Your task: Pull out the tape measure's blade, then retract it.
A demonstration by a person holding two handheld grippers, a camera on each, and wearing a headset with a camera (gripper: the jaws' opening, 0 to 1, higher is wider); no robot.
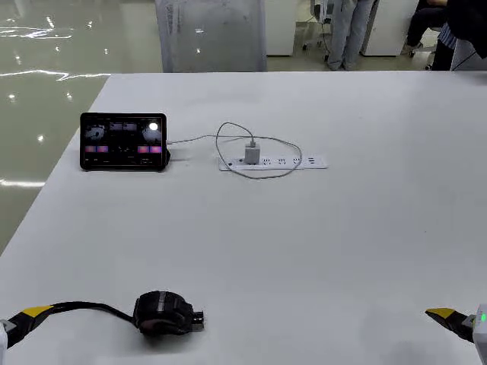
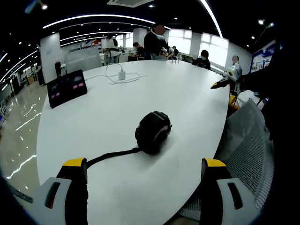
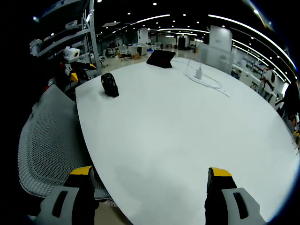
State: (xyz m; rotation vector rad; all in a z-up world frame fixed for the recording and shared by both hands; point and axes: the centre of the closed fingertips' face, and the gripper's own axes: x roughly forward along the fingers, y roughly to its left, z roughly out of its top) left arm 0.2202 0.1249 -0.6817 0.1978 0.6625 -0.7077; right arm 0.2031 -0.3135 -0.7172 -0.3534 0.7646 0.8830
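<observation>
At the near left edge of the white table (image 1: 304, 251), the left gripper (image 2: 144, 164) has its jaws spread wide with nothing between them. The right gripper (image 3: 150, 172) sits at the near right edge, well apart from it, also spread wide and empty. A mesh chair (image 3: 47, 136) stands just beyond the near edge.

The black tape measure (image 1: 163, 312) lies on the table near the left corner, just right of the left gripper. Its blade is not drawn out. Its black strap (image 1: 84, 307) trails left across the table as far as that gripper's yellow tip; whether they touch is unclear.

Farther back on the left, a tablet (image 1: 123, 142) stands propped with its screen lit. To its right lies a white power strip (image 1: 285, 162) with a charger (image 1: 252, 150) plugged in, and a looped white cable (image 1: 228, 137) runs to the tablet. People (image 2: 157, 42) are beyond the far edge.
</observation>
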